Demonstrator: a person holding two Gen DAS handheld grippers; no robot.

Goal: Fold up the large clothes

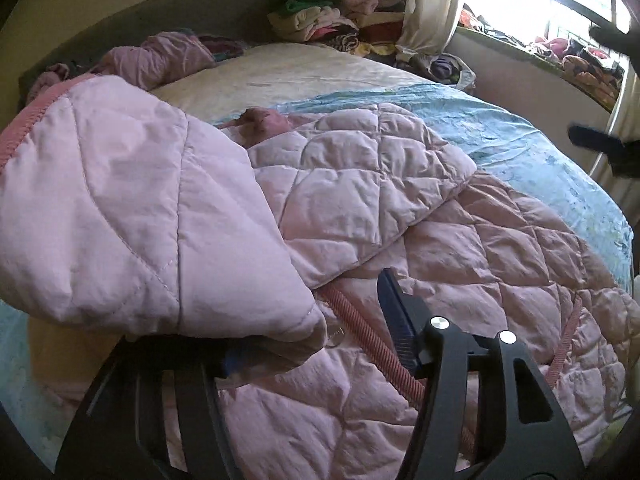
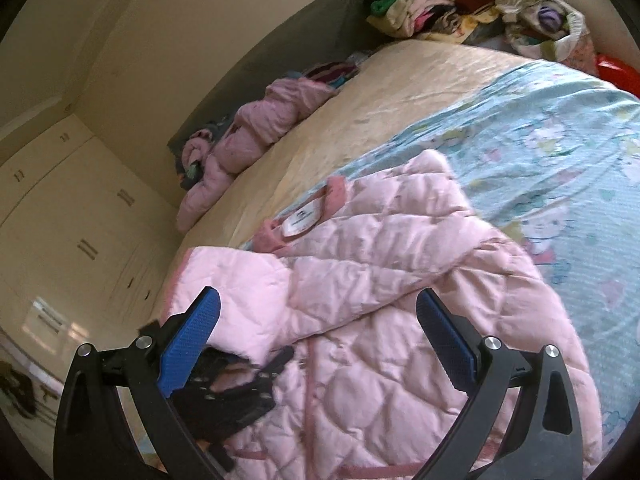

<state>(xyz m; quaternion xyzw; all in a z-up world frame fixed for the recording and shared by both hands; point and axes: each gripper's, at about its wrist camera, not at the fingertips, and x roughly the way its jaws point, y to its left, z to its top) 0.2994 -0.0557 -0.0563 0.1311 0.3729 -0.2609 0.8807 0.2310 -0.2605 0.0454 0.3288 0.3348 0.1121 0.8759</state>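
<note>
A pink quilted jacket (image 1: 440,248) lies spread on the bed; it also shows in the right wrist view (image 2: 400,320), with its collar label up. My left gripper (image 1: 312,344) stands wide open, and a sleeve or flap of the jacket (image 1: 120,208) is draped over its left finger, lifted above the jacket body. The right finger's blue pad (image 1: 396,312) is bare. My right gripper (image 2: 320,344) is open and empty, hovering above the jacket. The left gripper (image 2: 236,384) shows dark under the raised flap in the right wrist view.
The bed has a blue patterned sheet (image 1: 520,132) and a cream blanket (image 2: 380,100). A crumpled pink garment (image 2: 260,128) lies by the grey headboard. Piled clothes (image 1: 332,20) sit at the far corner. A window sill with clothes (image 1: 560,52) is on the right. Wardrobes (image 2: 60,220) stand left.
</note>
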